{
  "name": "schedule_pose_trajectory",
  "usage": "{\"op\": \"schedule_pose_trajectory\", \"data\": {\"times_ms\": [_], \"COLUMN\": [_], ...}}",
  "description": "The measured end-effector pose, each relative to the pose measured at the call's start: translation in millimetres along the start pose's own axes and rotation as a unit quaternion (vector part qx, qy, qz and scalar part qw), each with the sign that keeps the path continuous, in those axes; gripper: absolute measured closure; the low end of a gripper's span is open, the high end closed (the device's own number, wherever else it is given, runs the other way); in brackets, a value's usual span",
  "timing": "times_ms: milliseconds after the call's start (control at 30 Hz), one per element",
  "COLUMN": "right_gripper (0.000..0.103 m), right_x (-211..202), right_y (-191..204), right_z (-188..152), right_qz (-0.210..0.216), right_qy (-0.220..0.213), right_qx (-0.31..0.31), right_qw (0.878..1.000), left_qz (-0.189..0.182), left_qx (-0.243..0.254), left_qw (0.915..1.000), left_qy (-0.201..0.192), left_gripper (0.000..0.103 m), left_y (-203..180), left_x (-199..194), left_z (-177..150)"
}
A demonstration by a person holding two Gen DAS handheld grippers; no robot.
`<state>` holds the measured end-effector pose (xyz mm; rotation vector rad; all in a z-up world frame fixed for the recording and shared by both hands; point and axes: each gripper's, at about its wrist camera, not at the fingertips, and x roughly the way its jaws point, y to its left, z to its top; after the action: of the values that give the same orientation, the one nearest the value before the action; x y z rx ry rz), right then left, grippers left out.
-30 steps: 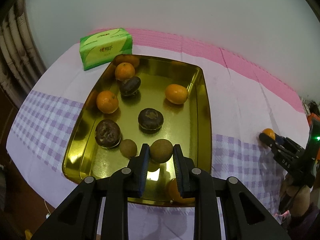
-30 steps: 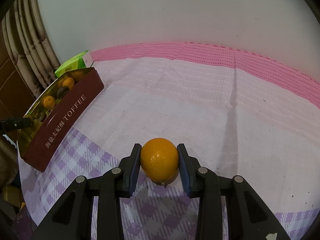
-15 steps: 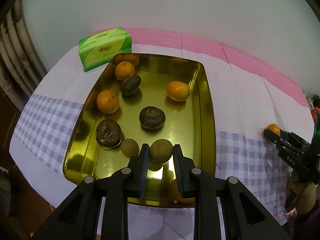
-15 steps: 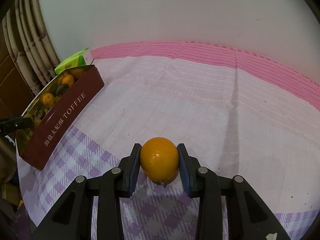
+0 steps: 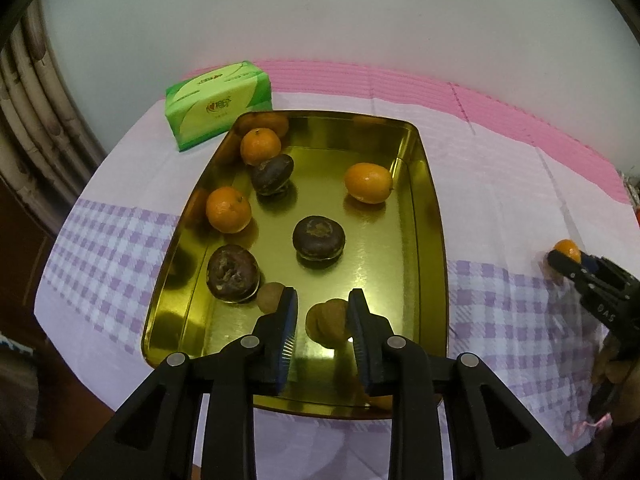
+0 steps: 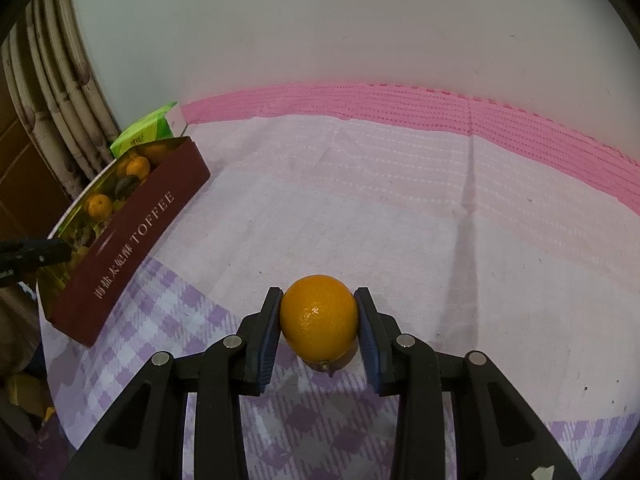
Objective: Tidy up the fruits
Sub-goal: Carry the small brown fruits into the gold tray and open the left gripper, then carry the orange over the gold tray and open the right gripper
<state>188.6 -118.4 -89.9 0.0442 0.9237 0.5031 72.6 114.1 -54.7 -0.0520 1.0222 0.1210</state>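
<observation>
Two grips differ: your left gripper [image 5: 322, 334] has just been opening, and the brown fruit [image 5: 329, 322] sits loose between its jaws at the gold tray's [image 5: 434, 248] near edge. Your right gripper [image 6: 318, 326] clamps an orange [image 6: 319, 322] above the tablecloth [image 6: 360, 200]. Released here, it could roll off, well apart from the tray.

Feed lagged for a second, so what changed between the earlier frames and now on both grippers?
The left gripper jaws have just been opening: the brown fruit they gripped now sits loose between them, in the gold tin. The right gripper is unchanged, clamped on the orange over the checked cloth. The other fruit has not moved.
</observation>
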Motion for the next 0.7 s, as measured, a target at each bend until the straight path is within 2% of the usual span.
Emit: {"op": "schedule_pose_trajectory", "data": {"times_ms": [267,467,700], "right_gripper": [0.070,0.070,0.070], "right_x": [-13.7,-20.3,-29.0], "right_y": [1.6,13.3,27.1], "right_z": [5.5,6.8,13.2], "right_qz": [0.016,0.022,0.032], "right_qy": [-0.011,-0.014,-0.023], "right_qx": [0.014,0.006,-0.001], "right_qw": [1.000,1.000,0.999], "left_qz": [0.022,0.035,0.042], "left_qx": [0.002,0.009,0.001], "left_qw": [0.9997,0.9992,0.9989], "left_qy": [-0.011,-0.019,-0.021], "left_gripper": [0.050,0.044,0.041], "left_y": [1.0,-0.9,3.8], "left_x": [-5.2,-9.9,-13.1], "left_z": [1.9,2.0,3.6]}}
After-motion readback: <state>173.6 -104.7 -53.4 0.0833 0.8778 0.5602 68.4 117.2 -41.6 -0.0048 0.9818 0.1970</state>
